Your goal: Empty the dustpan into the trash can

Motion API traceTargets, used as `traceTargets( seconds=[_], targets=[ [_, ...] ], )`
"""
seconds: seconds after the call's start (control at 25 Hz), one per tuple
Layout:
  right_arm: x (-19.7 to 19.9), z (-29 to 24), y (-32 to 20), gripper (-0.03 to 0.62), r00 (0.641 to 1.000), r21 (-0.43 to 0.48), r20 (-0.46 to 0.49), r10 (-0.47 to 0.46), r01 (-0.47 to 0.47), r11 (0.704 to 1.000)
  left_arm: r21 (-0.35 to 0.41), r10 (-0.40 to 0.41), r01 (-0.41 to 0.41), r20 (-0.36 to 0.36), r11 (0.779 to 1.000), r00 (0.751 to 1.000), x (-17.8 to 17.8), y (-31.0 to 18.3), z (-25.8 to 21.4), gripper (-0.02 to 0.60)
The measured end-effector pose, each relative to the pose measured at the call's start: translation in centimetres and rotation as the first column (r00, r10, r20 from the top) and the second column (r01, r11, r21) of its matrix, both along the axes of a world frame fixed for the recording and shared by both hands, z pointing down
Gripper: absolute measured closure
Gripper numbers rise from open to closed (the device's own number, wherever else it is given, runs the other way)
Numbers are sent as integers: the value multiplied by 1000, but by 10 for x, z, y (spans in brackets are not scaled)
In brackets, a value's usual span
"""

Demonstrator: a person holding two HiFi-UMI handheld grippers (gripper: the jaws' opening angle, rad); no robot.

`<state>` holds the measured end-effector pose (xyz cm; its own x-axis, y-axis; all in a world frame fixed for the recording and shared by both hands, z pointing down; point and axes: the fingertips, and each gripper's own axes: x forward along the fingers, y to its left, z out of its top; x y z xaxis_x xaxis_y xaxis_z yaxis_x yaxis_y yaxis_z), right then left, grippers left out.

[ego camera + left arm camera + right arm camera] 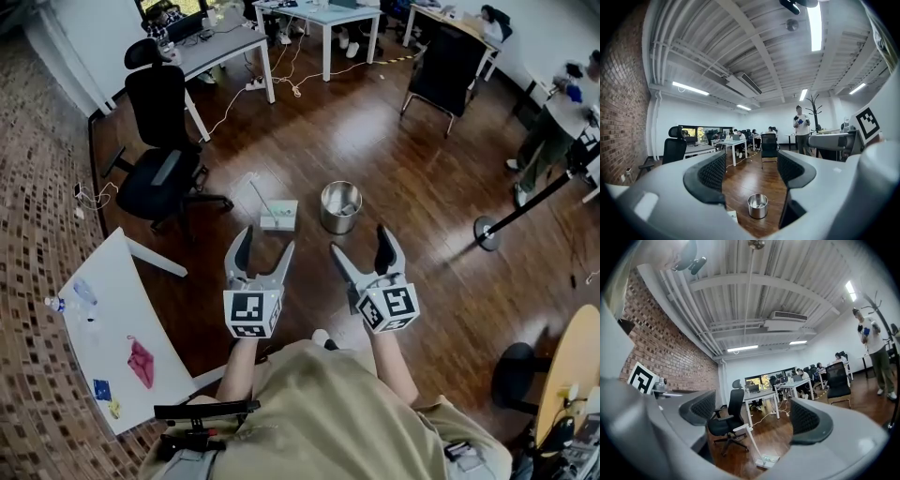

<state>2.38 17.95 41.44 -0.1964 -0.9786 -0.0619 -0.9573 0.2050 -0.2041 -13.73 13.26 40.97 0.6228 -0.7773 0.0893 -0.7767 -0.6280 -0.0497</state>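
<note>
Dustpan (279, 217) is sitting on the wooden floor (309, 141), just left of the trash can (340, 206), its thin handle slanting up to the left. Nearer, the left claw (267, 242) and right claw (359, 241) are hovering side by side, both gaping wide and holding nothing.

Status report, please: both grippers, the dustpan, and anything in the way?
Left hand-held gripper open, empty; right hand-held gripper open, empty. Dustpan on floor, untouched, beside trash can. Office chair off to the left, not in the path.
</note>
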Motion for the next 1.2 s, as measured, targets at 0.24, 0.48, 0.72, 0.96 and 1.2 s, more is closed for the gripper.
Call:
traceTargets(
  seconds=[0.24, 0.48, 0.72, 0.96, 1.2],
  targets=[
    [13, 21, -15, 112, 999, -47, 37, -17, 19, 999, -35, 4, -2, 56, 999, 998, 15, -8, 20, 247],
    [8, 35, -46, 112, 998, -77, 39, -39, 42, 996, -61, 21, -19, 39, 998, 999, 23, -42, 30, 249],
    [19, 41, -98, 114, 999, -95, 25, -25, 27, 995, -75, 36, -34, 27, 997, 999, 34, -100, 39, 250],
    [12, 29, -176, 114, 999, -95, 17, -42, 43, 995, -64, 29, -29, 13, 998, 999, 28, -175, 31, 250],
    [-13, 28, -250, 114, 996, -108, 17, -93, 94, 990, -48, -6, 6, -1, 999, 1000, 4, -242, 24, 273]
  ],
)
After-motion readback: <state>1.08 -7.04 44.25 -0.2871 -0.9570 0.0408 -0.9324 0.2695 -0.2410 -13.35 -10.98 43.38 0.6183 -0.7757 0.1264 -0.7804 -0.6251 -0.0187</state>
